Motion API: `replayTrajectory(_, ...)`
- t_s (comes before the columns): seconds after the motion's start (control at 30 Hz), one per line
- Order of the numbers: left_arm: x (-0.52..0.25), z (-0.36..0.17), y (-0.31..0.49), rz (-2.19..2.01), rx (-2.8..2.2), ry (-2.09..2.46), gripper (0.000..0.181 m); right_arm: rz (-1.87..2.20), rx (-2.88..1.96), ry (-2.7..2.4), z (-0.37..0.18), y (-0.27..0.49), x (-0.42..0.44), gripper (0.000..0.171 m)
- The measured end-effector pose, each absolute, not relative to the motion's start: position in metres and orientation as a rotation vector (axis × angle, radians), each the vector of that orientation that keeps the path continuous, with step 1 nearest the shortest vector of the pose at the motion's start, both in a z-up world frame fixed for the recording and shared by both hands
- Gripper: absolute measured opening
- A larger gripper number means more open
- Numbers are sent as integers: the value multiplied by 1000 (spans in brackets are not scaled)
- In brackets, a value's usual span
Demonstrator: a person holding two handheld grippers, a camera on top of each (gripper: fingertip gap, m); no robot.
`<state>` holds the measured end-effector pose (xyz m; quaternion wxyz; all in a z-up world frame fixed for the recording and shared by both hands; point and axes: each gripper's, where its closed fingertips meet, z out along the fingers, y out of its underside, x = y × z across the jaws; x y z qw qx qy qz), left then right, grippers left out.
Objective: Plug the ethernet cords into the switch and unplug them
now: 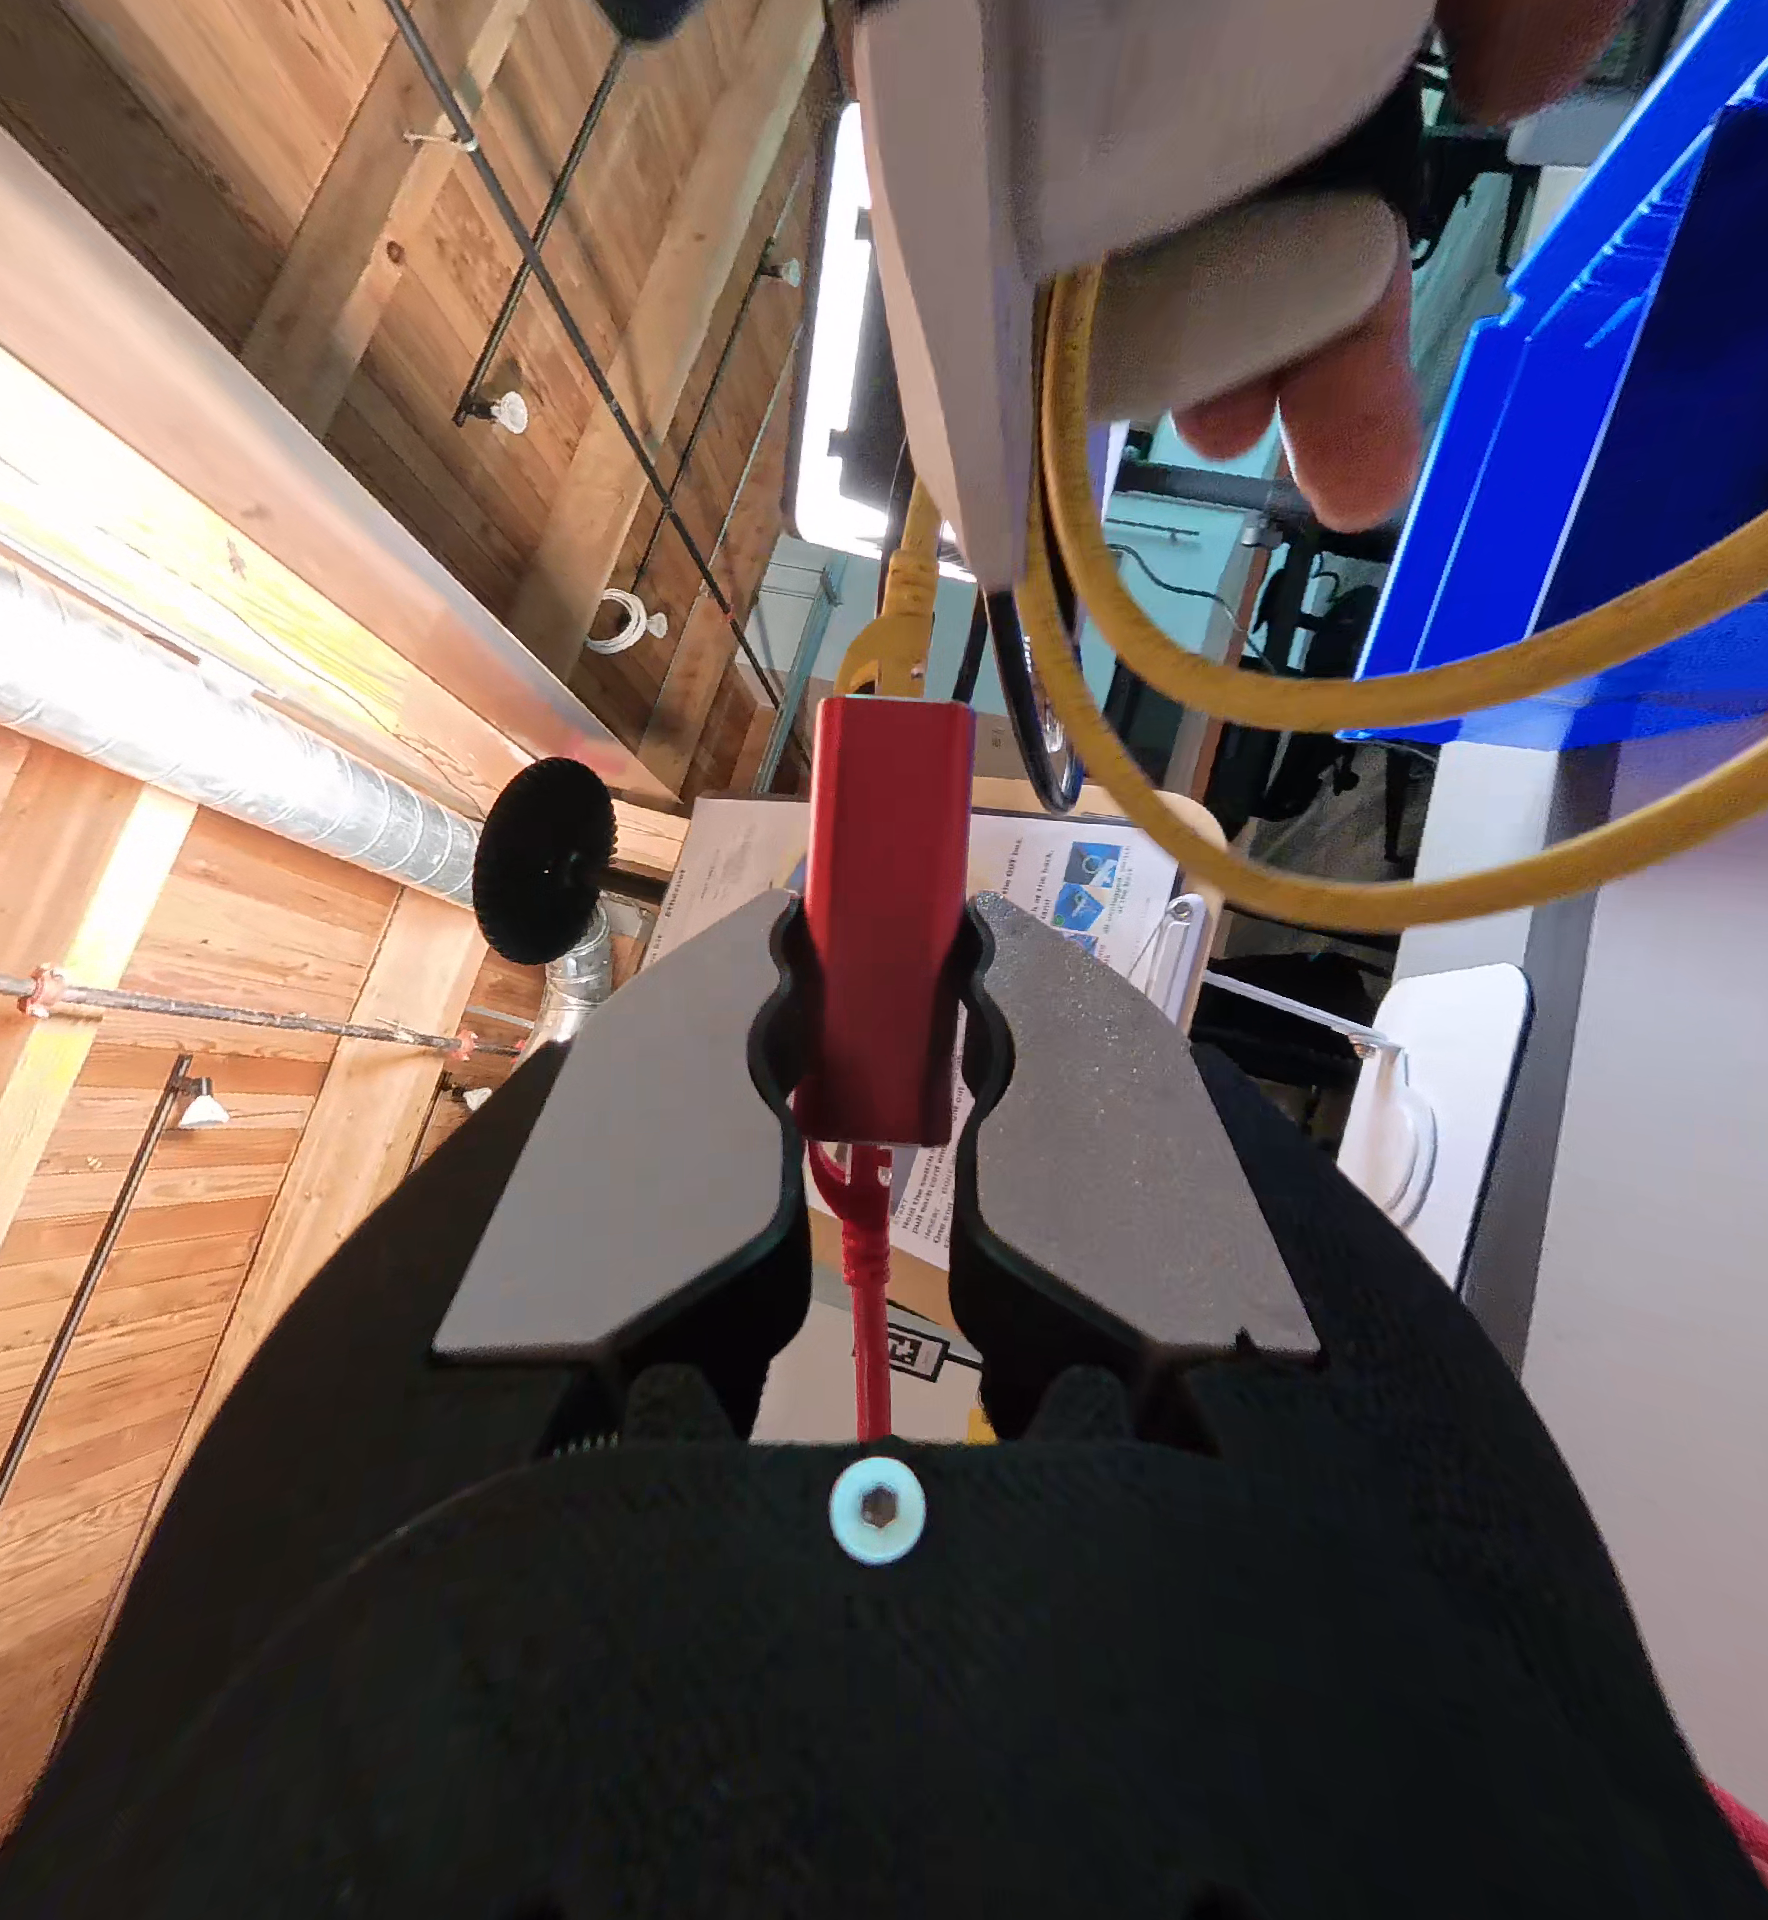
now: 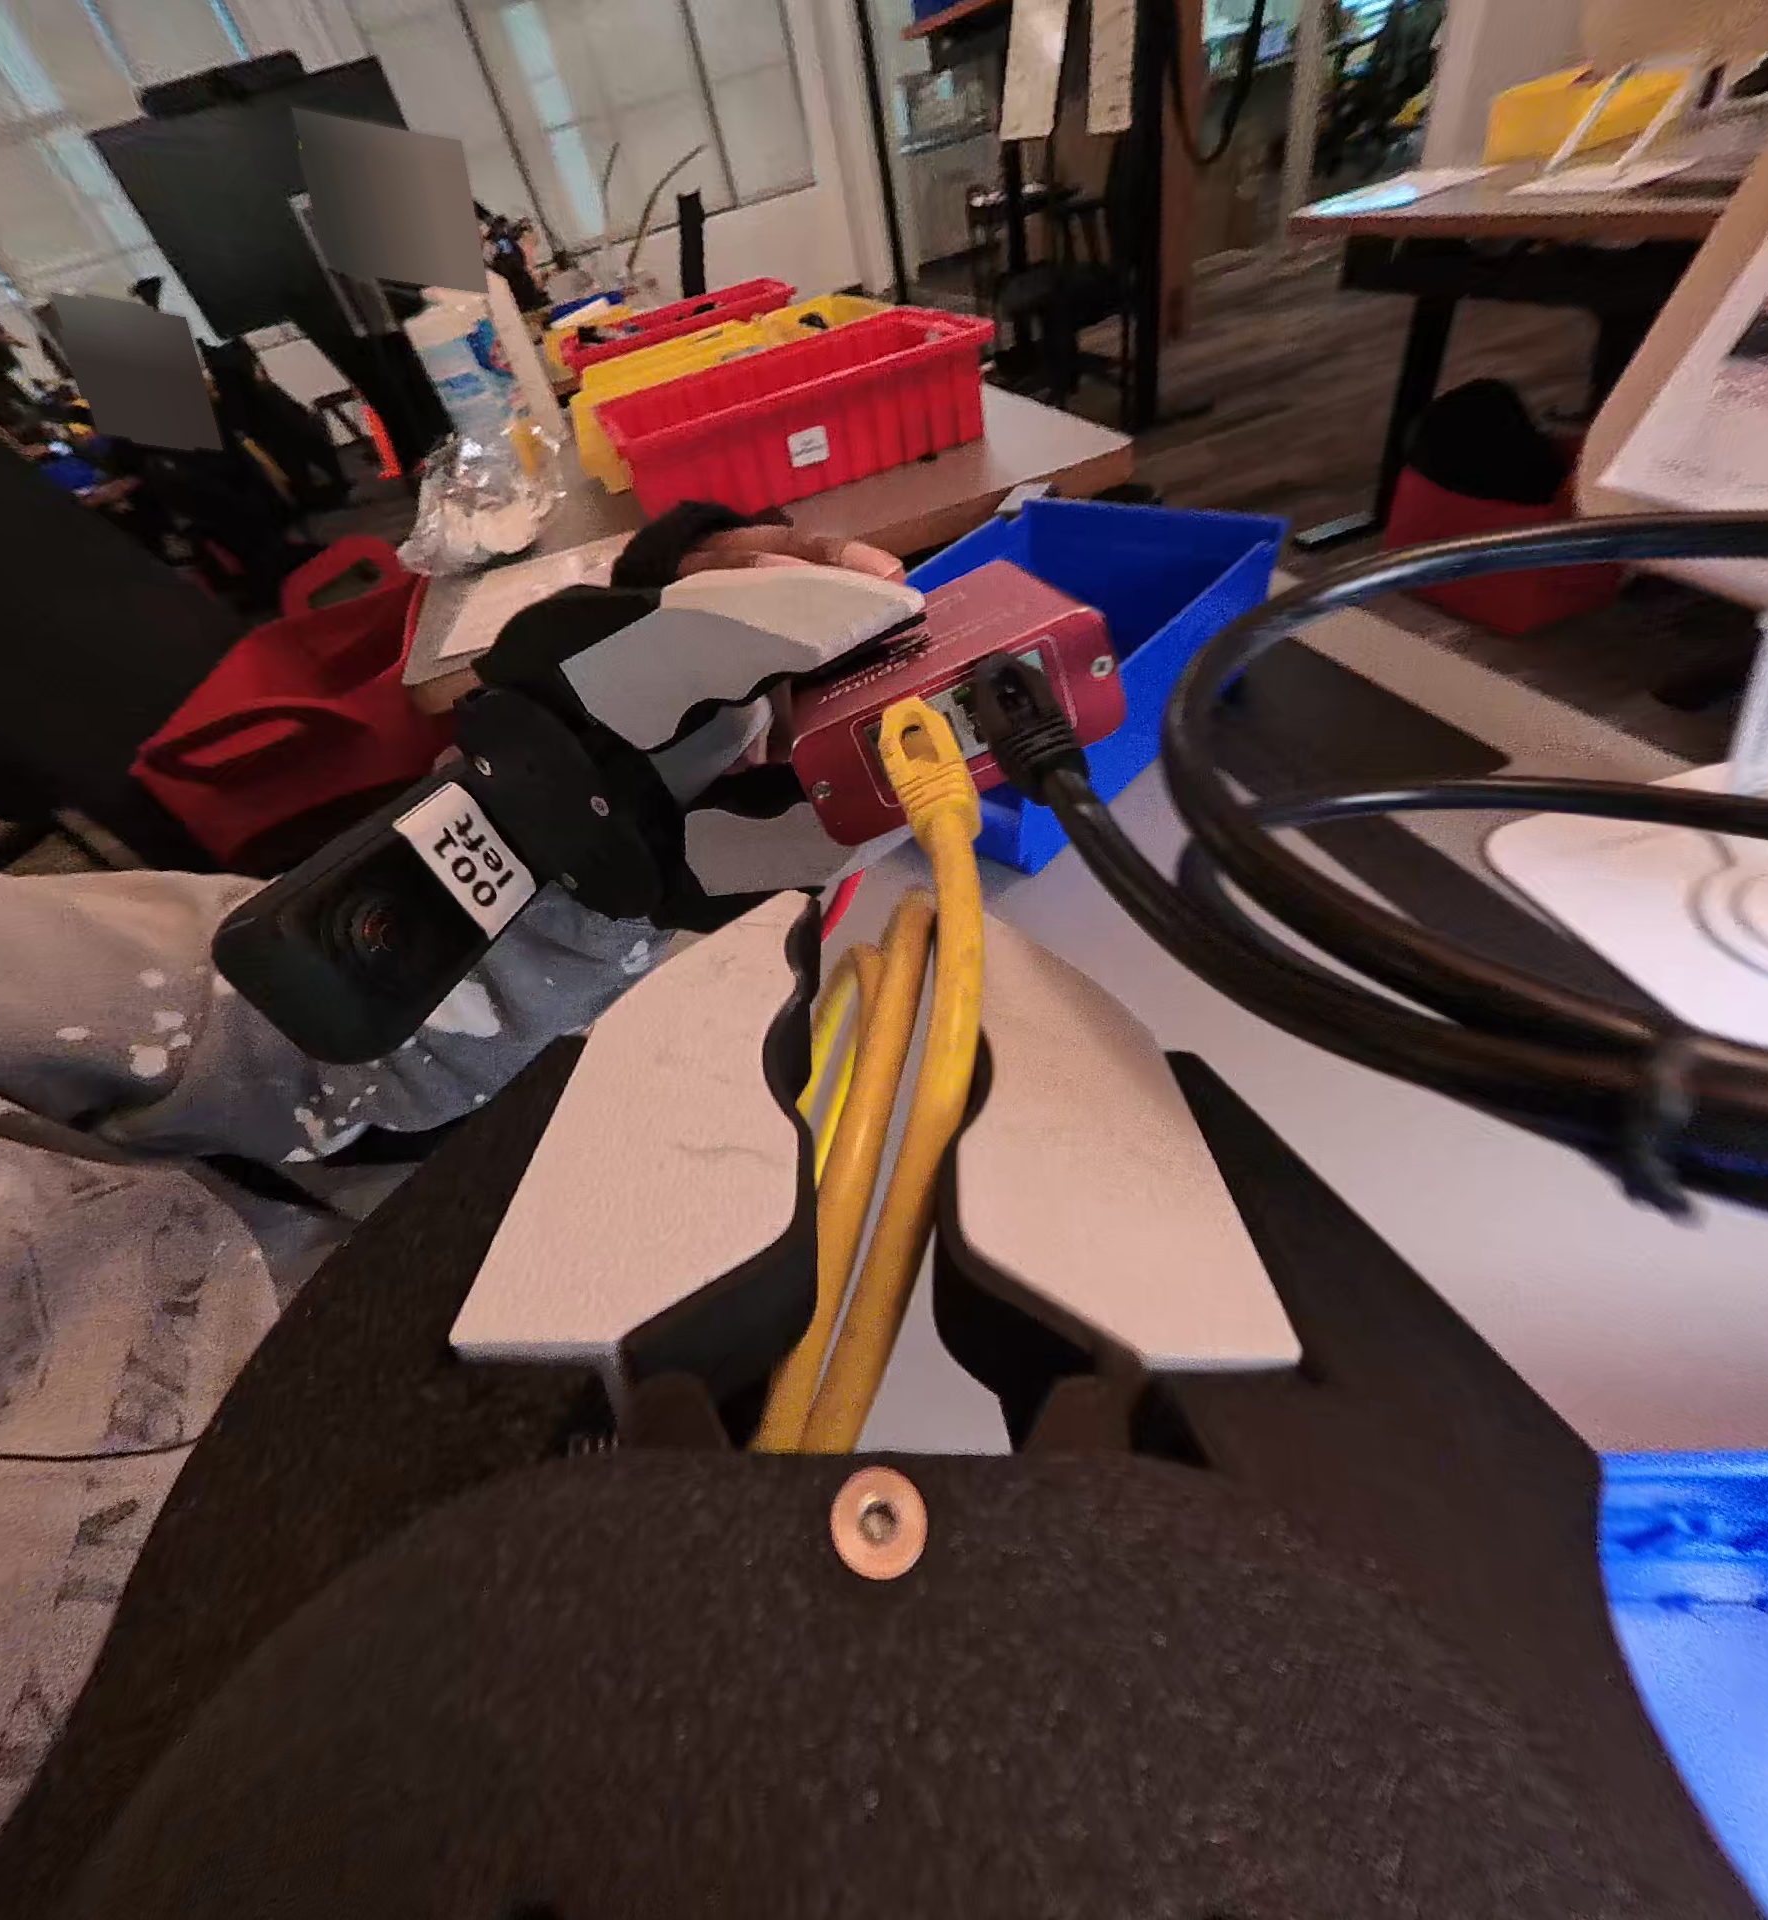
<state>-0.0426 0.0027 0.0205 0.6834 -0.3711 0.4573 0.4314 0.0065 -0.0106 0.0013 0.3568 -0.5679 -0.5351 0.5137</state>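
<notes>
— Two grippers to account for; start with the left wrist view?
— The left gripper (image 1: 885,997) is clamped tight on the red switch (image 1: 885,914), its fingers (image 1: 651,1122) pressed against both long sides of the box. A red cord (image 1: 872,1320) is plugged into the near end and runs back between the fingers. At the far end a yellow cord (image 1: 1379,894) is plugged in and loops off to the right, past a blue bin (image 1: 1638,395).
— Is the other gripper visible there?
— Yes, blurred, above the switch, with a hand (image 1: 1347,416) behind it.
— And the right wrist view?
— The right gripper (image 2: 885,1091) is closed around the yellow cord (image 2: 947,935), which passes between its fingers (image 2: 1088,1174) a little behind the plug. That plug sits in a port on the switch (image 2: 973,686), beside a black cord (image 2: 1041,748) plugged in next to it. The left gripper (image 2: 755,675) holds the switch above the grey table (image 2: 1379,1195), in front of a blue bin (image 2: 1150,582). Red bins (image 2: 797,416) stand on a table farther back.
</notes>
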Motion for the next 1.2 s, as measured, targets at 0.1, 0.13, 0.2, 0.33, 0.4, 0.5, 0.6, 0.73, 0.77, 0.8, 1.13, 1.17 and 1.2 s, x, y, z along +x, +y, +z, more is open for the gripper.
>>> replayTrajectory(0.1,-42,15,7,975,-845,1036,27,1408,-1444,-1365,-4,-8,2,19)
replayTrajectory(0.13,-40,13,8,972,-847,1040,27,1431,-1431,-1345,-2,-5,2,20)
replayTrajectory(0.2,-38,11,9,979,-844,1050,27,1464,-1425,-1307,1,-1,3,27)
replayTrajectory(0.33,-26,7,11,1001,-821,1062,27,1481,-1416,-1304,2,-4,2,33)
replayTrajectory(0.4,-25,8,11,1021,-807,1047,27,1564,-1426,-1244,5,-2,1,31)
replayTrajectory(0.5,-26,7,12,1059,-800,1045,27,1663,-1441,-1179,5,1,-1,31)
replayTrajectory(0.6,-28,3,13,1099,-794,1057,27,1723,-1463,-1123,1,3,-6,32)
replayTrajectory(0.73,-26,-9,16,1107,-770,1111,27,1731,-1566,-1085,-13,10,-12,43)
replayTrajectory(0.77,-21,-12,15,1104,-745,1133,26,1731,-1588,-1101,-18,9,-15,49)
replayTrajectory(0.8,-17,-15,15,1121,-731,1144,26,1758,-1590,-1104,-21,6,-18,49)
replayTrajectory(1.13,-23,-9,20,919,-933,1069,47,1913,-1407,-1004,-11,15,-16,37)
replayTrajectory(1.17,-25,-5,19,868,-971,1049,51,1898,-1381,-980,-7,21,-11,37)
replayTrajectory(1.2,-26,1,17,818,-1001,1031,51,1887,-1343,-945,-1,28,-4,35)
